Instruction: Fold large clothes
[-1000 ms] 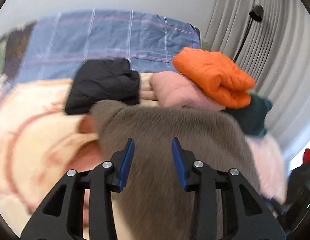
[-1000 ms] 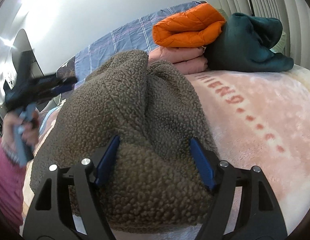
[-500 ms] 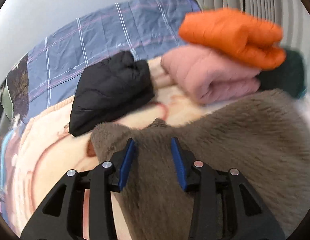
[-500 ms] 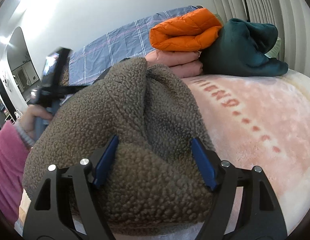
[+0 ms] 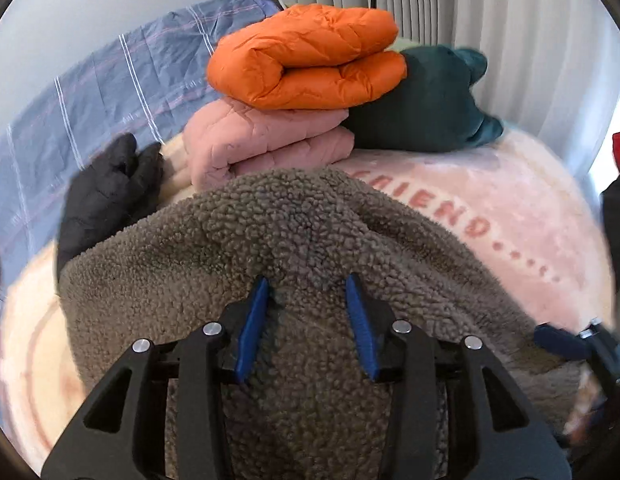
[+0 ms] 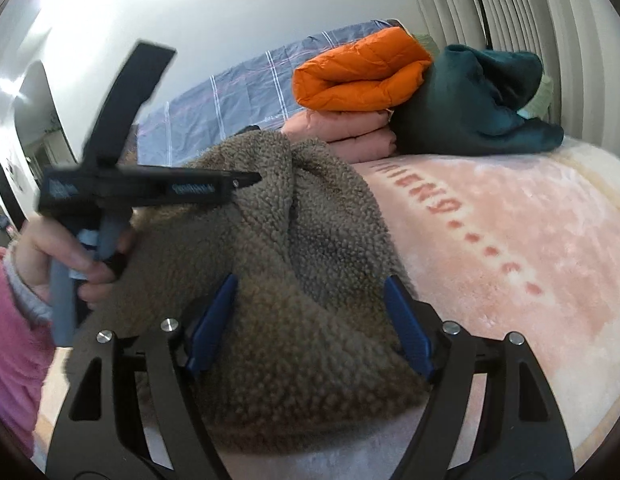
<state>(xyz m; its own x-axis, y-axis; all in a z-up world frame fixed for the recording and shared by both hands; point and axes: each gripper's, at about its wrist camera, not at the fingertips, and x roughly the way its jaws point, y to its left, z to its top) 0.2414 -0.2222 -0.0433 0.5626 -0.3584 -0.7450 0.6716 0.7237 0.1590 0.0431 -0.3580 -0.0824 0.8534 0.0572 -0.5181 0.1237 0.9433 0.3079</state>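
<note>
A bulky brown fleece garment (image 5: 293, 240) lies bunched on the pink blanket (image 5: 490, 208) of a bed. It also fills the middle of the right wrist view (image 6: 301, 280). My left gripper (image 5: 307, 292) is open, its blue fingers pressed onto the top of the fleece. The left gripper also shows in the right wrist view (image 6: 245, 179), reaching onto the fleece from the left. My right gripper (image 6: 310, 292) is open wide around the near end of the fleece, and its blue tip (image 5: 558, 340) shows in the left wrist view.
Behind the fleece a folded orange puffer jacket (image 5: 310, 56) lies on a folded pink quilted jacket (image 5: 261, 140). A dark teal garment (image 5: 430, 100) is beside them, a black jacket (image 5: 109, 192) to the left. A blue plaid cover (image 5: 89, 92) and curtains (image 5: 490, 20) are behind.
My left gripper has swung right and come down onto the top of the fleece. The right gripper has stayed around the fleece's near end.
</note>
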